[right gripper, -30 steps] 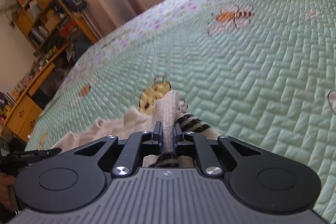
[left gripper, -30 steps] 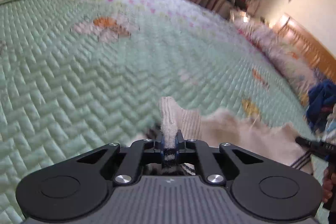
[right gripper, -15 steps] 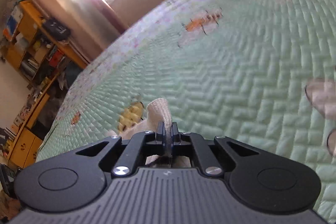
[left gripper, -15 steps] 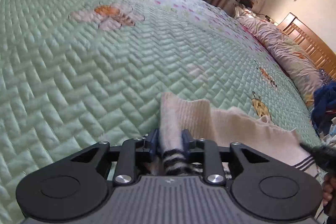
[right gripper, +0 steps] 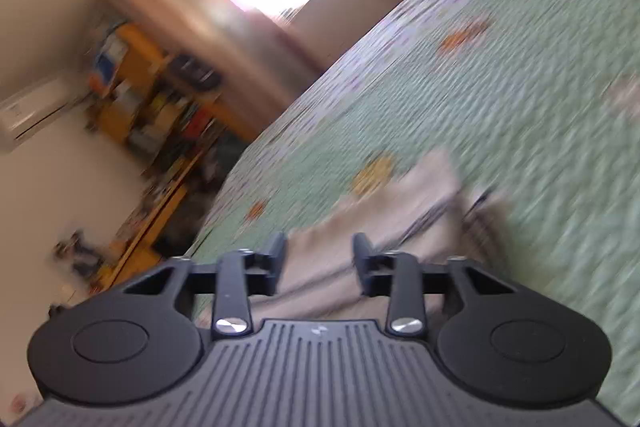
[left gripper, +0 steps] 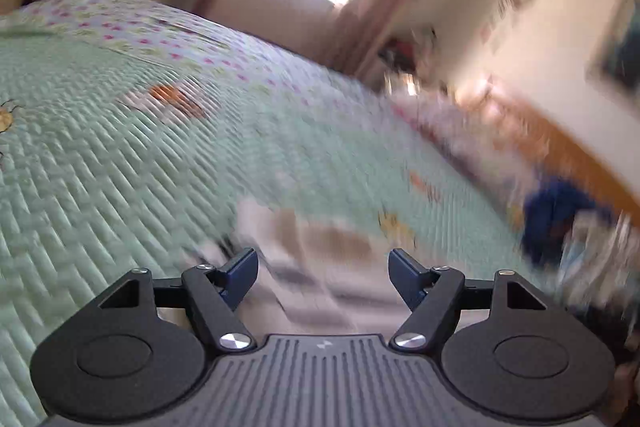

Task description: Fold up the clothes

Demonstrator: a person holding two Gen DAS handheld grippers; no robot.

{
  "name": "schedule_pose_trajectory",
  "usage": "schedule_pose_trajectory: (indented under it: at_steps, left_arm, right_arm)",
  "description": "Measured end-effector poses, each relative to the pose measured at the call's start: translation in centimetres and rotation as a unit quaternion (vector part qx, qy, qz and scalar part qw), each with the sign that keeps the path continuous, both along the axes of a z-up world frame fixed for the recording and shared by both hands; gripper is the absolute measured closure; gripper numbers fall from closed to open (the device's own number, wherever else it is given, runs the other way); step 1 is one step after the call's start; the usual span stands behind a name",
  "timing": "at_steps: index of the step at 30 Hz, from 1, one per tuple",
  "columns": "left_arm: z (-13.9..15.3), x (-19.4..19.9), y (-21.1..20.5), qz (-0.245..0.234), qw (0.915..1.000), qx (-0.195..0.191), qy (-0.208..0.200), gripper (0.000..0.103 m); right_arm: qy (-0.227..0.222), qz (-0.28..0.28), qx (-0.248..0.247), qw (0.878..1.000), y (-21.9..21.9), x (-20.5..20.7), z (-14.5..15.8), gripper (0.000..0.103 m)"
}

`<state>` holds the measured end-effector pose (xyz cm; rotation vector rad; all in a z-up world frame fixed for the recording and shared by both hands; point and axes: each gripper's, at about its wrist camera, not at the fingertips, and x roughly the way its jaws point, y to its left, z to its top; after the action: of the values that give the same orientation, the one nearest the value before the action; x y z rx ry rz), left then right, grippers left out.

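Basically both views v. blurred. Biggest thing: bed w/ green quilted bedspread (left gripper: 120, 187), takes up most of both views, flat, lots of bare room left of and beyond the garment. Far side: pillows (left gripper: 452, 131) along the wooden headboard, blue clothes pile (left gripper: 560, 215) near that end, well apart from the work. Window w/ curtains behind; orange shelves (right gripper: 152, 95) off the bed edge in the right wrist view.

Task thing: cream knit garment (left gripper: 320, 267), black stripes showing at its edge, lying on the bedspread right in front of both claws. In the right wrist view it looks like a doubled-over slab (right gripper: 400, 211), corner pointing away; too blurred to say how neat the fold is.

Left claw (left gripper: 322, 263): jaws wide apart, have just been opening; cloth seen between them but pads not pressing on it. Right claw (right gripper: 318, 253): jaws apart too, narrower gap, also just been opening; cloth lies below/between, not gripped.

Handling (judgement): soft, light, floppy knit, thickish so layers bunch; won't break, not slippery on quilt. Best taken at corners or the ribbed hem, pinching all layers, one claw per corner. Near bed edge is close under the claws, so prob. safer working toward the open middle.
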<state>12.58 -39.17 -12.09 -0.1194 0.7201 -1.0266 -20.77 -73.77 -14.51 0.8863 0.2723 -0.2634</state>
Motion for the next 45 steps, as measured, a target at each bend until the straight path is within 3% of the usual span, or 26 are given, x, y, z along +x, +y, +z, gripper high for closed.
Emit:
schedule_pose_trajectory:
  at_steps: [3,4,5,6,8,11,14,16,18,19,22,24,27,29,32,36,39,43,45]
  left_arm:
    - [-2.7,-1.9,-0.8,0.0,0.9989,0.047,-0.003,0.031]
    - [-3.5,-1.8,-0.4,0.003,0.9988,0.049,0.002,0.033]
    - [-4.2,-1.6,0.0,0.006,0.9987,0.049,0.007,0.04]
    - [-4.1,-1.3,0.7,0.012,0.9989,0.043,0.014,0.044]
    - [-3.2,-1.1,1.9,0.024,0.9991,0.026,0.024,0.044]
    - [-1.4,-3.3,3.3,0.024,0.9995,0.014,-0.014,0.034]
    - [-2.8,-5.3,4.3,0.026,0.9984,0.049,-0.014,0.033]
    - [-4.1,-5.6,5.6,0.049,0.9961,0.073,0.006,0.034]
    - [-4.6,-5.9,7.9,0.072,0.995,0.059,0.038,0.035]
    - [-4.2,-6.3,9.1,0.08,0.9947,0.053,0.038,0.036]
    - [-3.2,-8.6,11.9,0.086,0.9953,0.034,0.028,0.03]
    - [-3.5,-10.0,12.5,0.075,0.9961,0.028,0.038,0.028]
    - [-4.6,-11.6,12.5,0.076,0.9944,0.035,0.063,0.028]
    - [-5.1,-11.9,12.9,0.097,0.9905,0.023,0.095,0.028]
    - [-5.8,-11.2,14.0,0.124,0.978,-0.017,0.167,0.023]
    - [-6.8,-8.8,14.2,0.152,0.9421,-0.083,0.287,0.014]
    - [-7.5,-7.0,12.9,0.168,0.9174,-0.091,0.349,0.005]
    - [-8.0,-4.5,10.6,0.159,0.8983,-0.087,0.4,0.001]
    - [-8.2,-3.8,9.6,0.166,0.8933,-0.083,0.409,0.001]
  right_arm:
    - [0.039,-0.011,-0.003,0.999,0.1,0.1,-1.6,0.051]
    - [0.052,-0.028,0.006,0.998,-0.7,-0.8,-2.4,0.058]
    - [0.058,-0.039,0.019,0.997,-1.5,-1.8,-3.1,0.075]
    - [0.063,-0.051,0.031,0.996,-2.0,-2.8,-3.3,0.079]
    - [0.071,-0.073,0.008,0.995,-1.0,-4.5,-1.8,0.067]
    - [0.027,-0.053,-0.016,0.998,2.3,-5.9,0.4,0.054]
    - [-0.008,-0.015,-0.009,1.0,5.4,-5.8,0.5,0.038]
    - [0.017,-0.002,0.0,1.0,6.4,-5.4,-0.7,0.038]
    - [0.05,-0.033,0.009,0.998,5.9,-6.3,-1.9,0.041]
    - [0.059,-0.05,0.014,0.997,5.4,-7.2,-2.3,0.049]
    - [0.051,-0.089,0.005,0.995,5.5,-10.7,-0.7,0.046]
    - [0.037,-0.08,-0.006,0.996,6.6,-11.8,0.3,0.04]
    - [0.041,-0.064,-0.001,0.997,8.6,-12.1,-0.2,0.038]
    - [0.046,-0.075,0.029,0.996,9.2,-12.3,-1.5,0.038]
    - [0.042,-0.093,0.099,0.99,8.8,-13.5,-3.6,0.037]
    - [0.018,-0.118,0.192,0.974,7.9,-15.4,-5.6,0.036]
    - [0.003,-0.129,0.245,0.961,6.7,-15.5,-6.3,0.034]
    - [0.01,-0.104,0.281,0.954,4.4,-13.5,-6.5,0.026]
    - [0.013,-0.092,0.3,0.949,3.4,-12.1,-6.8,0.025]
